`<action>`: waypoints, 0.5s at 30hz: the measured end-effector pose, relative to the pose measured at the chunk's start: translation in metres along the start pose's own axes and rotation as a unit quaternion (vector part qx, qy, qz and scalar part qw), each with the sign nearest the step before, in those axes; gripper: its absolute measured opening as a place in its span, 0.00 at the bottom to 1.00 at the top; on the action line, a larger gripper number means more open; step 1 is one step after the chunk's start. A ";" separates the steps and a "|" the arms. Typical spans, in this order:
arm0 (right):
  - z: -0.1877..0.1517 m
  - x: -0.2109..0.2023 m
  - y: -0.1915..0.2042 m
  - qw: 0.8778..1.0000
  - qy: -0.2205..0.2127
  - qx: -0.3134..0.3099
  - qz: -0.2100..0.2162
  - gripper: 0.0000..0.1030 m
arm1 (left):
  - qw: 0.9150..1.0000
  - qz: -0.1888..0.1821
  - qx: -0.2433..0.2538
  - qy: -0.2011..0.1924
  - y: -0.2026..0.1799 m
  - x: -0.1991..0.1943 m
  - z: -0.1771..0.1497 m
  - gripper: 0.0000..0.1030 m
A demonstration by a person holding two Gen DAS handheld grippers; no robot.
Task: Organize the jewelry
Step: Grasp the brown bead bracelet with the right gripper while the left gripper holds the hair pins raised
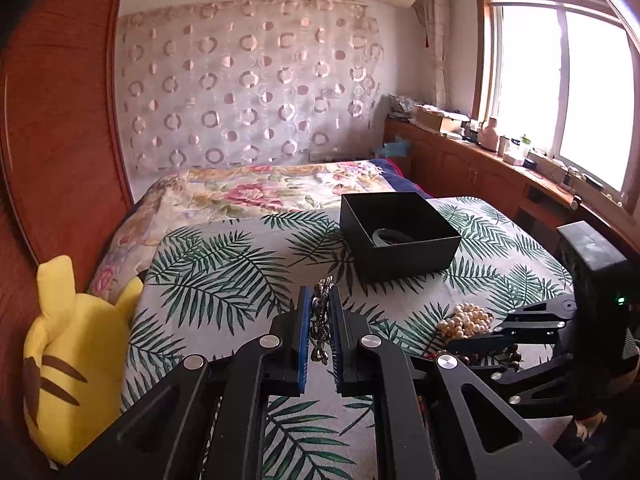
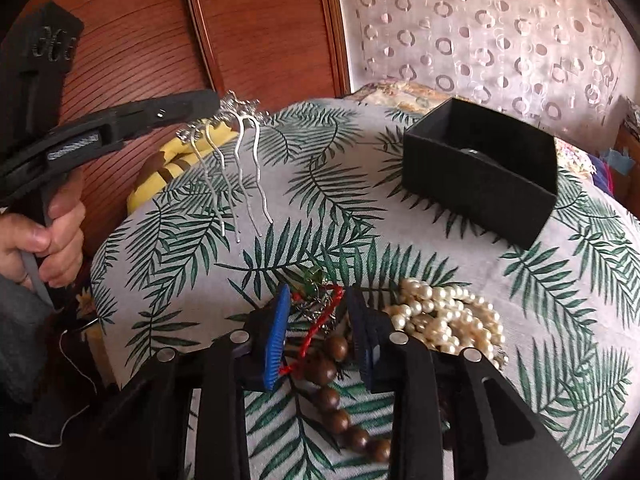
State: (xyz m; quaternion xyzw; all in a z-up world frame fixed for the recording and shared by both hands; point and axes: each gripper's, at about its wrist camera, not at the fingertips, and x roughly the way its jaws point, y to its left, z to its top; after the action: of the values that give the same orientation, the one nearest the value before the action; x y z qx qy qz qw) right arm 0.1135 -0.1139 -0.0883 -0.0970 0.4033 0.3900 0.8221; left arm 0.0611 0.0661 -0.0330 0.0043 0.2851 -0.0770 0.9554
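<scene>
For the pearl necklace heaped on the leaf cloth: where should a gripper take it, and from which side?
Best guess: pinch the top of the pearl necklace heap from above. It is a loose mound on the leaf cloth with no handle, and the wooden beads crowd its near-left side.

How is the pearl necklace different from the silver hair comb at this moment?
The pearl necklace lies heaped on the leaf-print cloth; the silver hair comb hangs in the air, held by the left tongs. The necklace is round cream beads; the comb is thin wavy metal prongs. Both are outside the black box.
</scene>
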 end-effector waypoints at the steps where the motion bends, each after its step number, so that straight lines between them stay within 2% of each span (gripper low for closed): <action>1: 0.001 0.004 0.000 1.000 0.006 0.000 -0.004 0.27 | 1.000 0.000 0.000 0.000 0.001 0.000 0.000 0.08; 3: 0.002 0.010 0.001 1.000 0.017 0.000 -0.009 0.24 | 1.000 0.001 -0.001 -0.001 0.001 0.000 0.000 0.08; 7: 0.000 0.012 0.000 1.000 0.021 -0.004 -0.011 0.04 | 1.000 0.001 -0.002 -0.002 0.003 -0.001 -0.001 0.08; 15: 0.008 -0.019 0.011 0.999 -0.023 -0.029 0.001 0.03 | 1.000 0.000 -0.004 -0.003 0.004 -0.003 -0.002 0.08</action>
State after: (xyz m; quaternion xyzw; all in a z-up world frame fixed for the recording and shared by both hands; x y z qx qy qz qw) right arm 0.1034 -0.1136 -0.0676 -0.1113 0.3730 0.4046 0.8276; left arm 0.0579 0.0707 -0.0333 0.0000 0.2822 -0.0757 0.9564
